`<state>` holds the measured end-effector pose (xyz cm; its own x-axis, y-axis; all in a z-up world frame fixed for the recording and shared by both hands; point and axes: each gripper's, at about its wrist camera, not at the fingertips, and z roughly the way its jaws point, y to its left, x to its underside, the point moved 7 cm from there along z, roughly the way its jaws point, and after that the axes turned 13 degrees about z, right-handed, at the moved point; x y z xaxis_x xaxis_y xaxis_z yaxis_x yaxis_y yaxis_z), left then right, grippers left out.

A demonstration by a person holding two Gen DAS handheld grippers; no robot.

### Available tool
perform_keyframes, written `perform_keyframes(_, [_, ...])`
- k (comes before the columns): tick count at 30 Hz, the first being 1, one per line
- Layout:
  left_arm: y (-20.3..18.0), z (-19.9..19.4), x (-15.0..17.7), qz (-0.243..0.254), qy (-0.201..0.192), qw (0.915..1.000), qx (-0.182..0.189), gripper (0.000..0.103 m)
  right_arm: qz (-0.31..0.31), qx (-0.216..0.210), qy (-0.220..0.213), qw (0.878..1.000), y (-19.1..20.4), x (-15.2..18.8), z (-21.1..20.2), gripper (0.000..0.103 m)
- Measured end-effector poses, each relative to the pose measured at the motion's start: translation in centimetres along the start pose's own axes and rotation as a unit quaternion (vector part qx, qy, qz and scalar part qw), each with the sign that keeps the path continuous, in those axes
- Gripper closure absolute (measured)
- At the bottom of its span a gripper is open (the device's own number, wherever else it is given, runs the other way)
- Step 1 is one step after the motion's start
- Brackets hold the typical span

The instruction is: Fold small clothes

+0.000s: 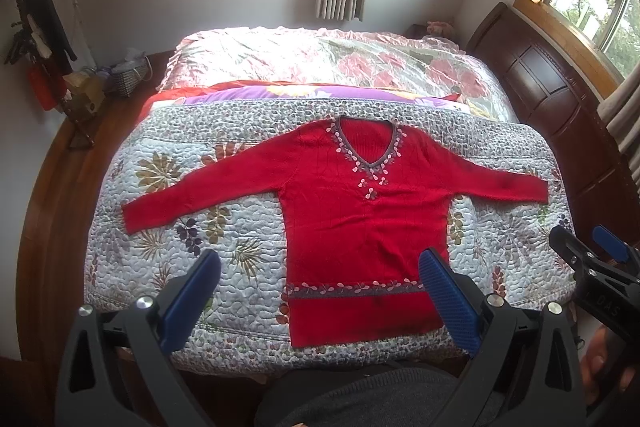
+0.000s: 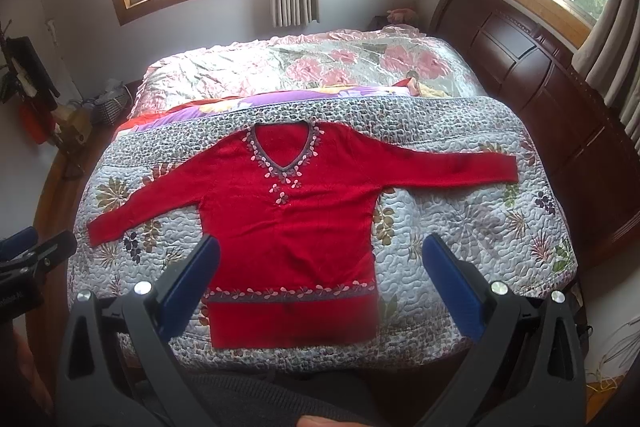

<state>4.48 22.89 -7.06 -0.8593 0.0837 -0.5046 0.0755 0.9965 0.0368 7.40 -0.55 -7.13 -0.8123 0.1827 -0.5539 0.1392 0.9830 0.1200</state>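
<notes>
Lying flat and face up on the quilted floral bedspread (image 1: 168, 187), the red sweater (image 1: 352, 211) has both sleeves spread wide, its V-neck toward the far pillows and its hem near the bed's front edge. Left gripper (image 1: 320, 291) hovers above that edge, jaws spread wide, holding nothing. Right gripper (image 2: 320, 283) hangs likewise over the hem, fully parted and empty. Neither touches the sweater. A dark wooden headboard (image 2: 540, 75) stands at right.
</notes>
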Motion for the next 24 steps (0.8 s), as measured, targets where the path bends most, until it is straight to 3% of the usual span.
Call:
perform_keyframes(11, [-0.2, 1.9, -1.1, 0.0, 0.011, 0.9999, 0.011, 0.004, 0.004, 0.004, 0.014, 1.0, 0.0, -0.4, 1.5, 0.003])
perform_keyframes(17, [-1.4, 5.1, -2.4, 0.017, -0.03, 0.9981, 0.052, 0.004, 0.019, -0.069, -0.002, 0.997, -1.9, -1.7, 4.4, 0.003])
perform_keyframes(20, [-2.8, 7.9, -3.3, 0.023, -0.045, 0.9923, 0.113, 0.004, 0.038, -0.04, 0.017, 0.998, -5.5, -2.4, 8.0, 0.003])
perform_keyframes(22, [-3.6, 9.6, -4.1, 0.026, -0.05, 0.9913, 0.119, 0.004, 0.051, -0.01, 0.026, 0.998, -8.9, -2.9, 10.6, 0.003])
perform_keyframes(24, [-4.4, 11.4, -4.6, 0.032, -0.032, 0.9915, 0.122, 0.004, 0.072, 0.018, 0.034, 0.997, -12.5, -3.3, 12.9, 0.003])
